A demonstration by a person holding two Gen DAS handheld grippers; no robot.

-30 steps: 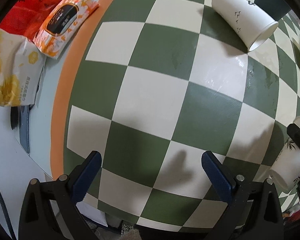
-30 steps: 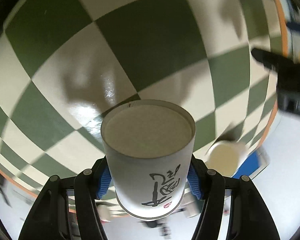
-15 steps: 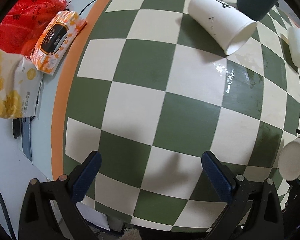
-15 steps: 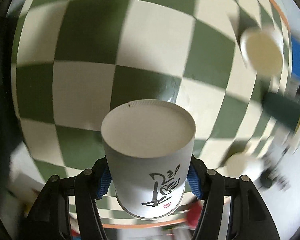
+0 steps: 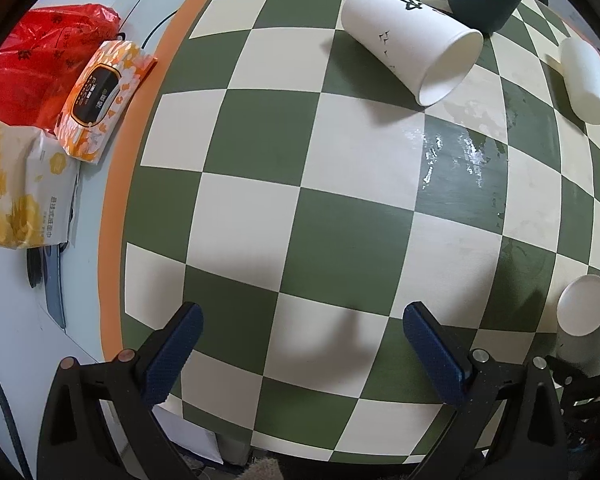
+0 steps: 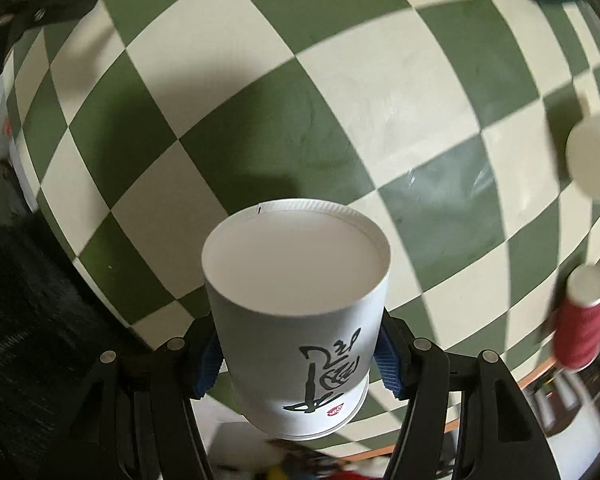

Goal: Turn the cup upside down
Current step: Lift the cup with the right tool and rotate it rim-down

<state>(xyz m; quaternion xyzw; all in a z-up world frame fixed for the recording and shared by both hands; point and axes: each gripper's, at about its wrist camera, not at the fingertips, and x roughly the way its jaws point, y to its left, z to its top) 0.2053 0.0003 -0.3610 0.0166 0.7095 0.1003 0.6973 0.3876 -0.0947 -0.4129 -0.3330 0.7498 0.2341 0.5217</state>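
Right gripper point(image 6: 298, 354) clamped on the white paper cup point(image 6: 296, 300), blue pads point(image 6: 388, 354) pressing both sides, flat base pointing forward over the checkered mat point(image 6: 340, 120); left gripper point(image 5: 300, 344) spread wide, gripping nothing; ahead of it, another paper cup point(image 5: 412, 40) lying on its side.

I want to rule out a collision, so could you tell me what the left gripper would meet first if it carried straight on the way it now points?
The left gripper is open and empty, with nothing between its fingers. Straight ahead lies only the bare checkered tablecloth; the tipped paper cup sits farther off and to the right, though depth is hard to judge.
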